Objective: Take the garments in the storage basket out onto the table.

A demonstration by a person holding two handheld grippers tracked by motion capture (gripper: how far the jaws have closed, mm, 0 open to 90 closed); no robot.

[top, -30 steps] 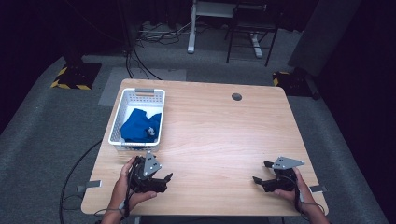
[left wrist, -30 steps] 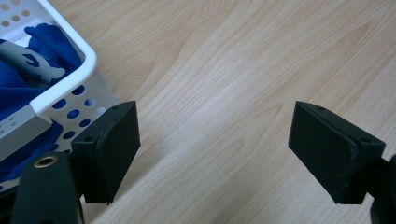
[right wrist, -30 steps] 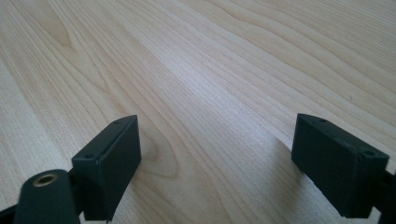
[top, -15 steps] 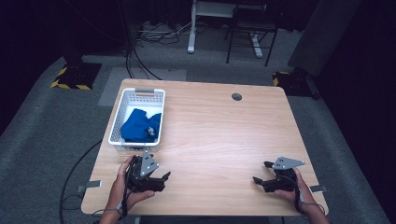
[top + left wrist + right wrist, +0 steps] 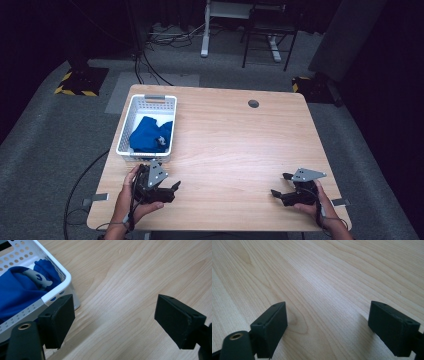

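- We see the blue cloth [image 5: 147,134] bunched inside the white basket [image 5: 131,122], left of centre in the high view.
- We judge it light, soft and limp; we take hold at a raised fold.
- We hold the left gripper [image 5: 172,189] and right gripper [image 5: 279,185] with jaws wide apart, empty, over the table [image 5: 235,145].

I'm in a dim lab or studio: grey carpet, hazard tape [image 5: 75,90] upper left, floor cables [image 5: 150,55], my wooden desk [image 5: 230,145].
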